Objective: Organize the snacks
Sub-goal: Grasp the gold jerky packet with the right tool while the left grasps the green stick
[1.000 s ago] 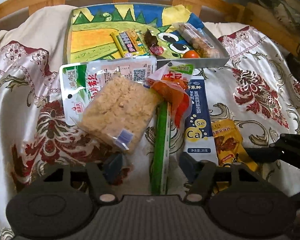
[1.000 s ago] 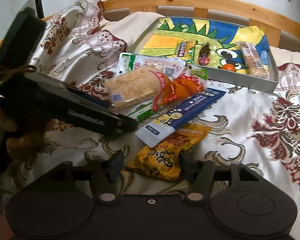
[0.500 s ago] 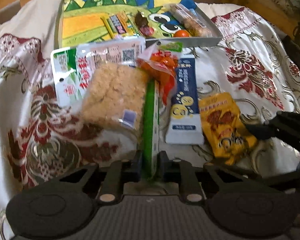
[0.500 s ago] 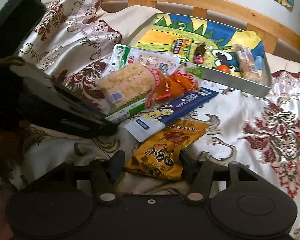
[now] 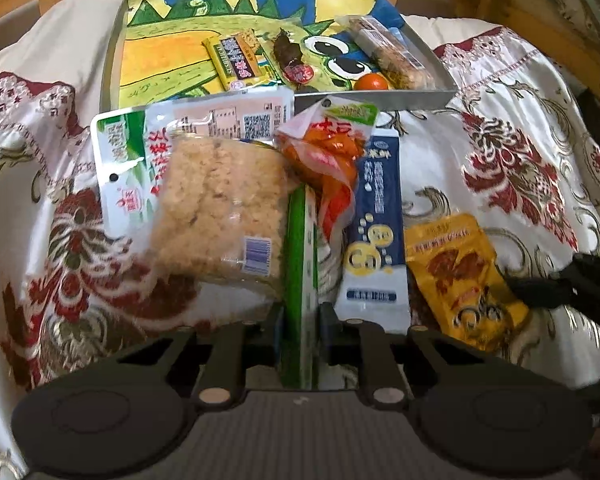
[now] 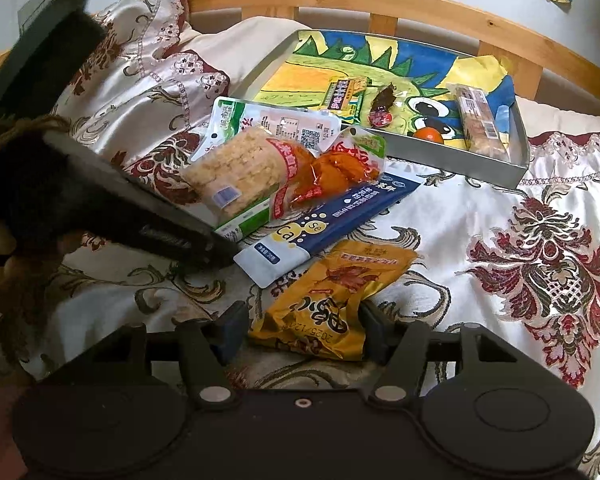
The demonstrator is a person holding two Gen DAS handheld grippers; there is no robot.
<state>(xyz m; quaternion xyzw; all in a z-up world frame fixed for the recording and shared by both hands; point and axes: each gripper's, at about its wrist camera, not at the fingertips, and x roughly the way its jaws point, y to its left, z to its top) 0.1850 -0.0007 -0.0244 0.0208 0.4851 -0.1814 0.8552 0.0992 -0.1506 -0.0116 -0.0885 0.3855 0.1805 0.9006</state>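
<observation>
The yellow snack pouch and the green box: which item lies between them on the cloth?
The blue-and-white sachet lies between the yellow snack pouch and the green box, clearest in the left wrist view.

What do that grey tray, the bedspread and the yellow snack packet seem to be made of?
Tray: likely thin metal, matt grey walls with crisp folded corners. Bedspread: satin-like woven fabric, shiny with soft creases. Yellow snack packet: glossy plastic film, crinkled and catching light.

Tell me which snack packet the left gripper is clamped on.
The flat green packet, standing on edge between the left gripper pads. The rice-crisp pack and blue sachet beside it lie untouched.
</observation>
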